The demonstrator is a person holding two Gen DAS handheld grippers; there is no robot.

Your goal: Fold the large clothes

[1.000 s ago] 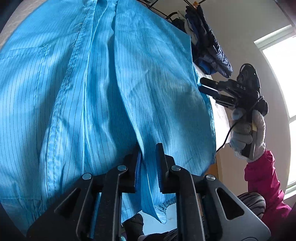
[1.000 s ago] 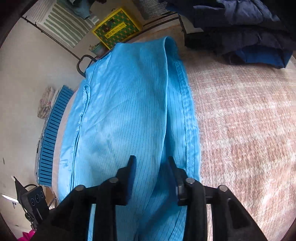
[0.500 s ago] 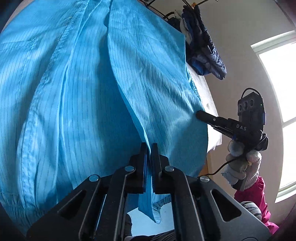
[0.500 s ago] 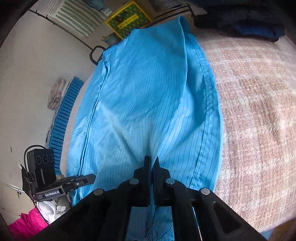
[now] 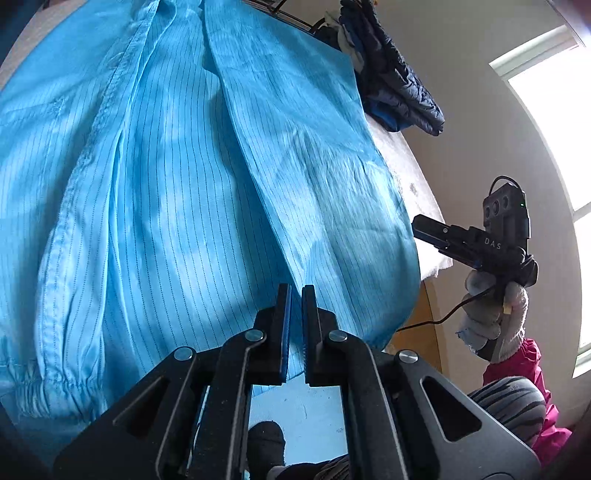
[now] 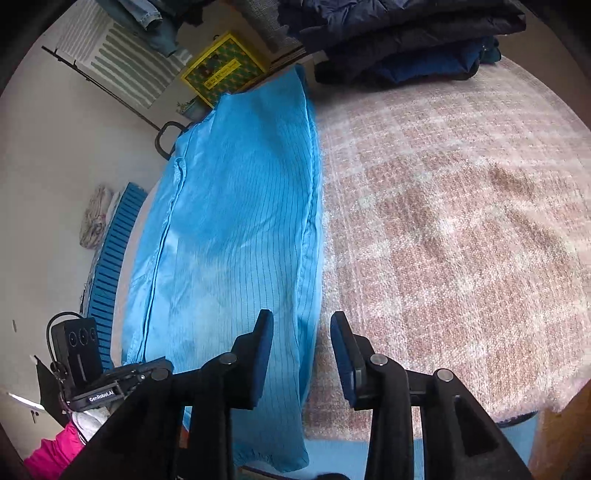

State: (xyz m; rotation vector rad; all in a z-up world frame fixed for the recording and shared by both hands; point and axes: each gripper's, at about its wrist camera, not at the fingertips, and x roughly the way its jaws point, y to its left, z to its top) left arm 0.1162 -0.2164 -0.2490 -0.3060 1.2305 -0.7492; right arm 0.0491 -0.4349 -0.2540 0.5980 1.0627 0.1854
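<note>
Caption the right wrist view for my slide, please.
Right gripper open over the folded blue striped garment's right edge on a pinkish checked blanket.

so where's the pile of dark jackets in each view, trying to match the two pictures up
Left wrist view: the dark jackets sit top centre-right, beyond the far edge of the blue garment.
Right wrist view: the dark jackets run along the top, centre to right.
Shared landmark: the blue garment, whose far end points toward the pile.
</note>
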